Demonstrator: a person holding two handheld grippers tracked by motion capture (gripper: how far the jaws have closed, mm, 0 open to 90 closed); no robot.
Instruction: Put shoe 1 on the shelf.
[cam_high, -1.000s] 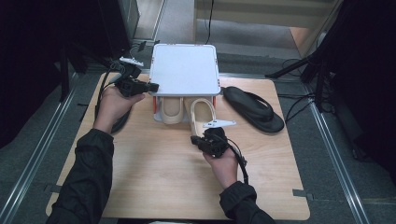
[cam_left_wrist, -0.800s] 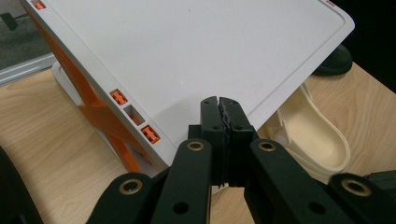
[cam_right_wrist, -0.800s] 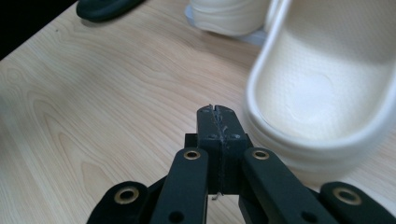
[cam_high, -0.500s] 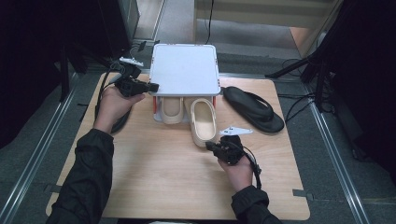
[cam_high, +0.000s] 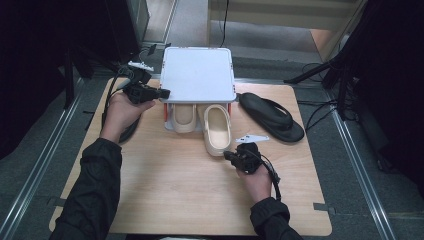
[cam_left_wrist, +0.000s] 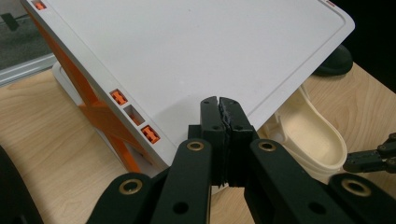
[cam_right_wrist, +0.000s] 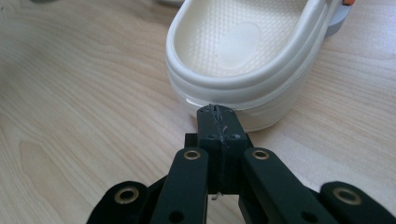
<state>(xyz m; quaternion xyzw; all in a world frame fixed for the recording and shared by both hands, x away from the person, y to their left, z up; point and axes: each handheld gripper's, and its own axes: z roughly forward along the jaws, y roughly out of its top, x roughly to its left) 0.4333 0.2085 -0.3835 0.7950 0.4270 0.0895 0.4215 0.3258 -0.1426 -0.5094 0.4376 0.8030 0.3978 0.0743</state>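
Observation:
A white shoe rack (cam_high: 197, 75) with orange side braces stands at the back of the wooden table (cam_high: 165, 200). Two cream clogs lie under it. The left clog (cam_high: 183, 116) is tucked in, and the right clog (cam_high: 217, 131) sticks out toward me. My left gripper (cam_high: 159, 93) is shut and empty, with its tips (cam_left_wrist: 219, 103) at the rack's left edge over the white top (cam_left_wrist: 210, 42). My right gripper (cam_high: 231, 156) is shut with nothing in it. Its tips (cam_right_wrist: 215, 112) sit right at the heel of the protruding clog (cam_right_wrist: 243, 56); I cannot tell if they touch.
A black flip-flop (cam_high: 270, 116) lies on the table right of the rack. A dark object (cam_high: 129, 134) is partly hidden under my left forearm. Cables trail from both grippers. Floor rails run along both sides of the table.
My right hand has drawn back toward the near edge and a little to the right, ending just behind the clog's heel. The left hand and the rack have stayed still.

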